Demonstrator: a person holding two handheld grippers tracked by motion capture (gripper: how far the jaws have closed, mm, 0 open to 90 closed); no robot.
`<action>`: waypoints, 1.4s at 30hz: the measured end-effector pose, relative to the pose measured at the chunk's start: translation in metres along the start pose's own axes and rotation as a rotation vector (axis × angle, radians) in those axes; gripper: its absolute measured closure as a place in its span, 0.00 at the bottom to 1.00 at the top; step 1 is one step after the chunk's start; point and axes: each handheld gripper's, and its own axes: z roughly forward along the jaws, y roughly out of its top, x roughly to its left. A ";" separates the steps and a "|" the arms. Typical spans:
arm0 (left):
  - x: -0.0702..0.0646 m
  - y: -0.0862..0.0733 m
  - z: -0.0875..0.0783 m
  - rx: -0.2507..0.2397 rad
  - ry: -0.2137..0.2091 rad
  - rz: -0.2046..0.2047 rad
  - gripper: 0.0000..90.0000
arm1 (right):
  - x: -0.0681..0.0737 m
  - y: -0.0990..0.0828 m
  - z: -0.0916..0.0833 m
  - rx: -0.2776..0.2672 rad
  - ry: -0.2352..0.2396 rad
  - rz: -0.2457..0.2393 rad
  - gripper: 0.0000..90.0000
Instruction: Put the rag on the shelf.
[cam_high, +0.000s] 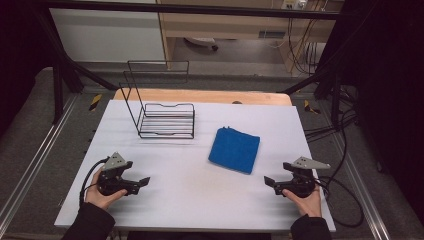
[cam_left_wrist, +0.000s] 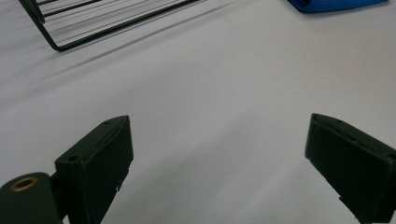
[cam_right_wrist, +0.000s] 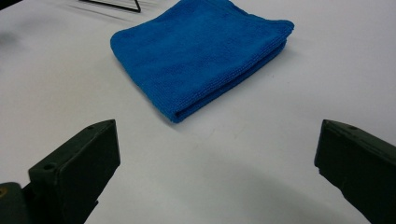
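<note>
We hold the left gripper (cam_high: 141, 181) and right gripper (cam_high: 270, 182) low over the counter (cam_high: 190, 195), fingers wide and empty. The folded blue cloth (cam_high: 234, 149) lies between them, near the wire rack (cam_high: 162, 117).

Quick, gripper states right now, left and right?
Left gripper: open, holding nothing.
Right gripper: open, holding nothing, facing the folded blue cloth.

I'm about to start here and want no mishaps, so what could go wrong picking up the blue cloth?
The cloth is folded in layers, so the right hand-held gripper, now open, might pinch just the top layer and unfold it. The wire rack stands close behind it, so a carried cloth could snag on the wires.
</note>
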 end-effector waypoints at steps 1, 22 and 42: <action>0.000 0.000 0.000 0.001 0.000 0.001 0.09 | 0.000 0.000 0.000 0.001 -0.001 -0.002 0.01; 0.001 -0.002 -0.001 -0.004 0.010 -0.001 0.09 | 0.016 0.006 0.013 0.020 -0.003 -0.029 0.01; 0.002 -0.001 -0.002 -0.011 0.021 -0.012 0.09 | 0.053 0.030 0.047 0.044 0.015 -0.077 0.02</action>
